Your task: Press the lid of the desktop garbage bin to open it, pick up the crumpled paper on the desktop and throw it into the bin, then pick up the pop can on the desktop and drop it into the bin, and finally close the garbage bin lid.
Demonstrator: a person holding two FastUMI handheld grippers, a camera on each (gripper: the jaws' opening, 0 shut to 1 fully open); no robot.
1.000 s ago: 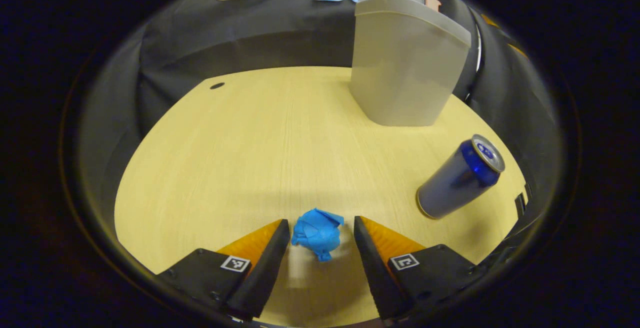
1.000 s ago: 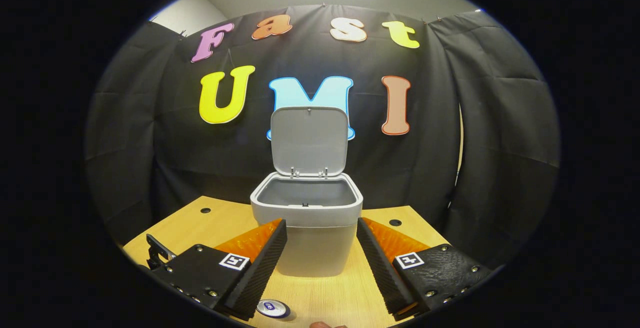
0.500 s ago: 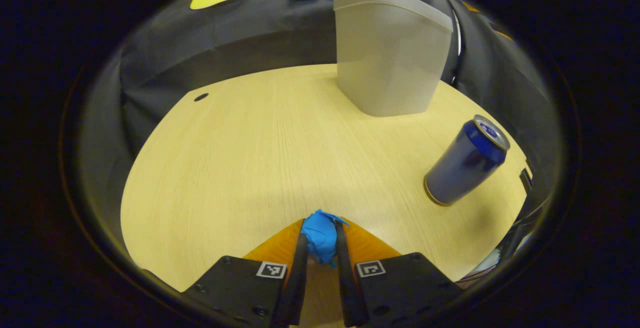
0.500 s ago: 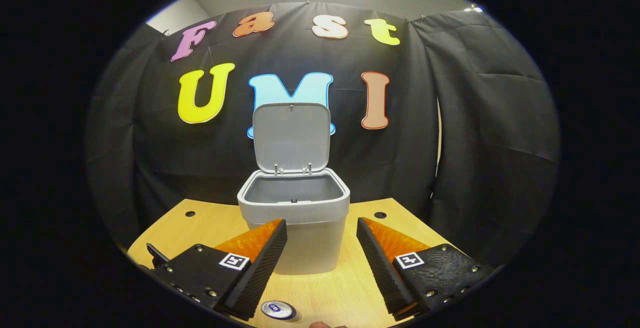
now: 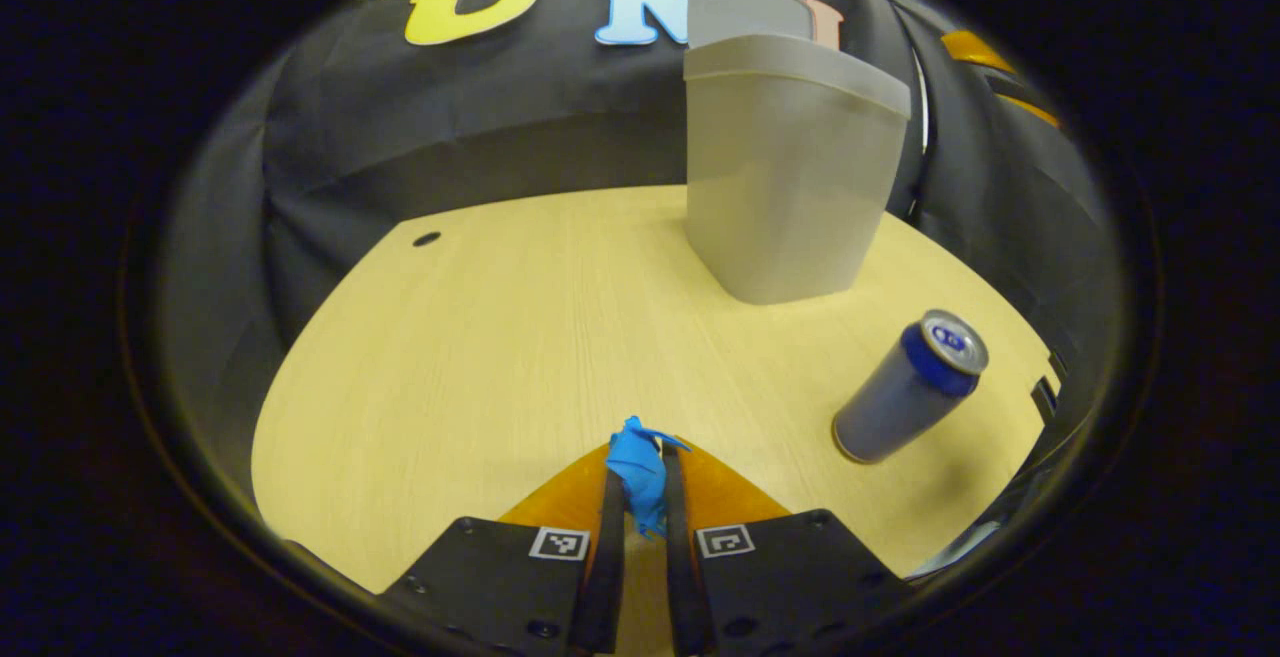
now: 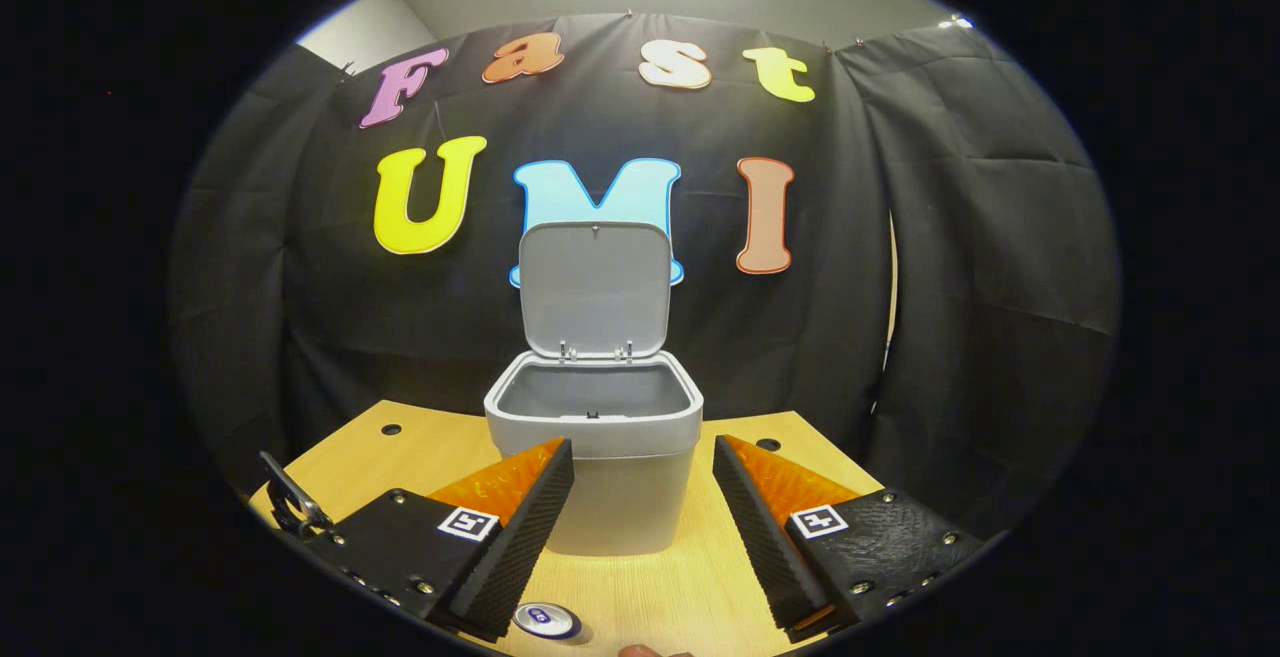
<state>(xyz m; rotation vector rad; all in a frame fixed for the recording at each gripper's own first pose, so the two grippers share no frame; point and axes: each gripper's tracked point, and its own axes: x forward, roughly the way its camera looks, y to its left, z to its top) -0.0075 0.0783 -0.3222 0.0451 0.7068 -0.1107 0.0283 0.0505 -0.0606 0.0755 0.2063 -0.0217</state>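
In the left gripper view, my left gripper (image 5: 640,482) is shut on the blue crumpled paper (image 5: 637,472), held a little above the wooden desktop (image 5: 500,337). The blue pop can (image 5: 908,387) stands upright to the right, and the grey bin (image 5: 785,177) stands behind it at the far edge. In the right gripper view, my right gripper (image 6: 640,492) hangs open with nothing between its fingers, facing the bin (image 6: 595,467). The bin's lid (image 6: 595,287) stands up and the inside looks bare. The can's top (image 6: 546,620) shows below the left finger.
Black cloth walls close the booth behind and beside the desktop (image 6: 660,587). Small round holes sit in the desktop near its far corners (image 5: 427,238) (image 6: 768,444). A dark clip-like part (image 6: 285,502) sticks up at the desk's left edge.
My left gripper closed on the blue paper, which lay between open fingers a second ago, and has lifted slightly. The right gripper only drifted a little in front of the bin.
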